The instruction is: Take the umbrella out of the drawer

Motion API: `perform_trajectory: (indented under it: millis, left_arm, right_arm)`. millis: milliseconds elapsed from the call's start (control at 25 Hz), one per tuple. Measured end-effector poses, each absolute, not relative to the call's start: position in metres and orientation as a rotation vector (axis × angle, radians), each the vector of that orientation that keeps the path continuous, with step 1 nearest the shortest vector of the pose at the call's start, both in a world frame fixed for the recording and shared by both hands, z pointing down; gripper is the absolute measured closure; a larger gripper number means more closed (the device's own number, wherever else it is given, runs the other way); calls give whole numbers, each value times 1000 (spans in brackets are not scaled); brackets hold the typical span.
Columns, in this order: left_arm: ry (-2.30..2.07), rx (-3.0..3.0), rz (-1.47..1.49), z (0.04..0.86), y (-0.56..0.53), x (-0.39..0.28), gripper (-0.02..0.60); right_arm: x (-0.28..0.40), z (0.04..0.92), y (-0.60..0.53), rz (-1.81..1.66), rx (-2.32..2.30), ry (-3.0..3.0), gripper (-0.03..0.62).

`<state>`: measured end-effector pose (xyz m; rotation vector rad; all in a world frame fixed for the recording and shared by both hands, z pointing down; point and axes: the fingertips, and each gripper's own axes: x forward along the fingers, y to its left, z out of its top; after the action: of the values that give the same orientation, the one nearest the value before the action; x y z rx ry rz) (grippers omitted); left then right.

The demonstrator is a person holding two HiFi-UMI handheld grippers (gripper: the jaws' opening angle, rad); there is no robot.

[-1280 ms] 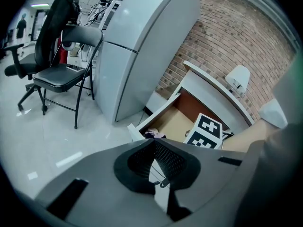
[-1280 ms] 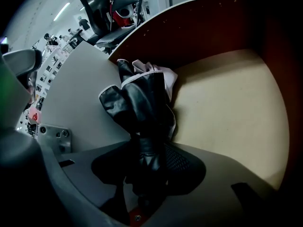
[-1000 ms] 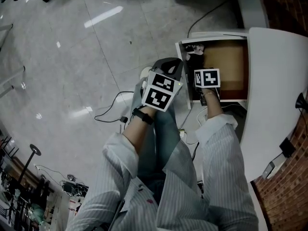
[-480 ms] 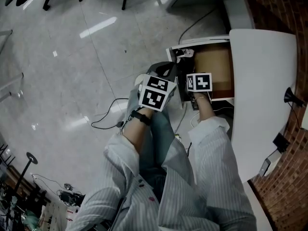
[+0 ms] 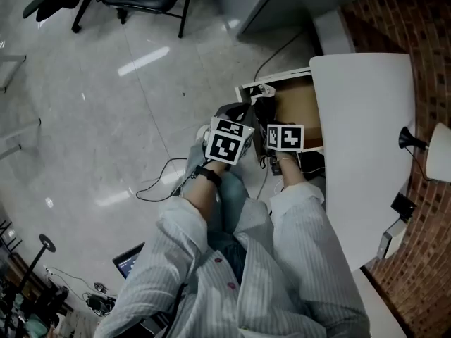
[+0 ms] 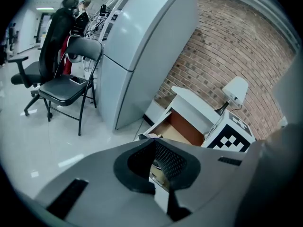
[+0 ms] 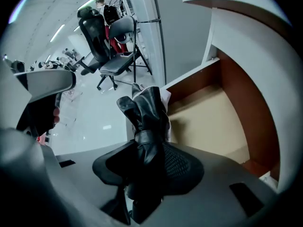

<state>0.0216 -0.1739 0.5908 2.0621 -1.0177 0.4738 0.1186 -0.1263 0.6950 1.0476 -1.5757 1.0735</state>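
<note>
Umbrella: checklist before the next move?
1. Grip: ok. The right gripper has its jaws shut on the black folded umbrella.
2. Umbrella clear of the drawer: cannot tell. Its free end shows against the drawer's front edge, but the depth is unclear.
3. Left gripper free: ok. There is a narrow gap between its jaws and nothing in it.
4. Drawer open: ok. The bottom that shows is bare.
5. Footing: probably not ok. A cable lies on the floor beside the person's legs.
</note>
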Motion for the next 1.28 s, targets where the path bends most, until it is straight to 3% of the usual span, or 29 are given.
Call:
perform_trajectory:
  millis: [760, 1280]
  left_arm:
    - [-1003, 2149, 533, 529, -187, 33, 572]
    - [-1008, 2276, 486, 457, -200, 45, 572]
  right_arm:
    - [123, 616, -127, 1283, 1277, -1751, 416]
    - [107, 496, -161, 1298, 1481, -2115, 418]
